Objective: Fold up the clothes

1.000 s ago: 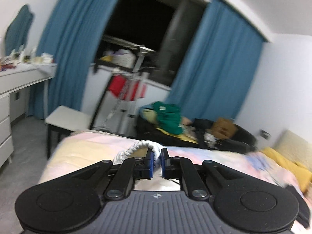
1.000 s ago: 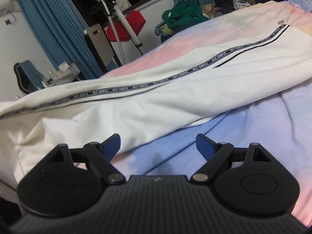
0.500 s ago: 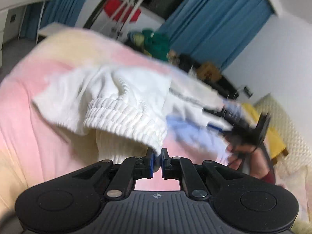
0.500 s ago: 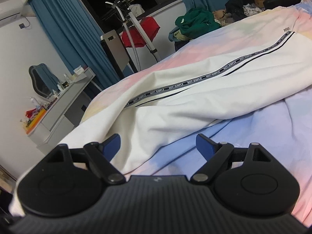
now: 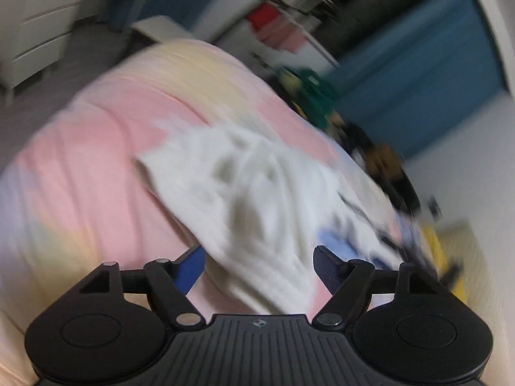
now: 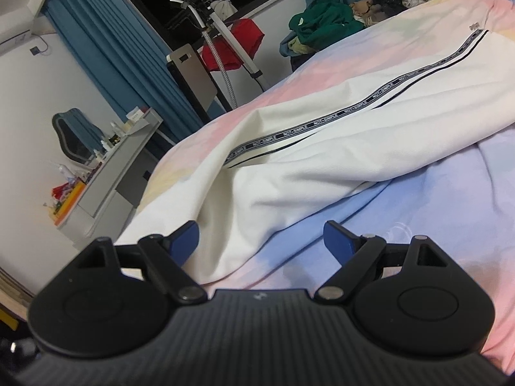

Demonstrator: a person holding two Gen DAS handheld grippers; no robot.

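Left tool [image 5: 259, 265] hangs over the bed [image 5: 96, 173] with its blue pads spread wide apart, nothing between them; the view is smeared, but the white trousers [image 5: 257, 189] lie bunched on the pink and yellow cover just ahead of the pads; right tool [image 6: 260, 241] is splayed open too, gripping nothing, its left pad against the trousers' [image 6: 338, 148] cream cloth and its right pad over the blue part of the cover [image 6: 418, 212]; from this side the trousers stretch long across the bed, up toward the far right corner; a dark side stripe [image 6: 354, 106] runs down the leg and reads NOT-SIMPLE, repeated; a small tag near the top end is too tiny to read; beyond the bed a garment steamer stand [image 6: 225, 38] rises beside a red garment [image 6: 238, 45]; a green heap of clothes [image 6: 322, 22] sits behind; blue curtains [image 6: 122, 58] hang along the dark window; a cluttered dresser [image 6: 106, 173] stands at left.
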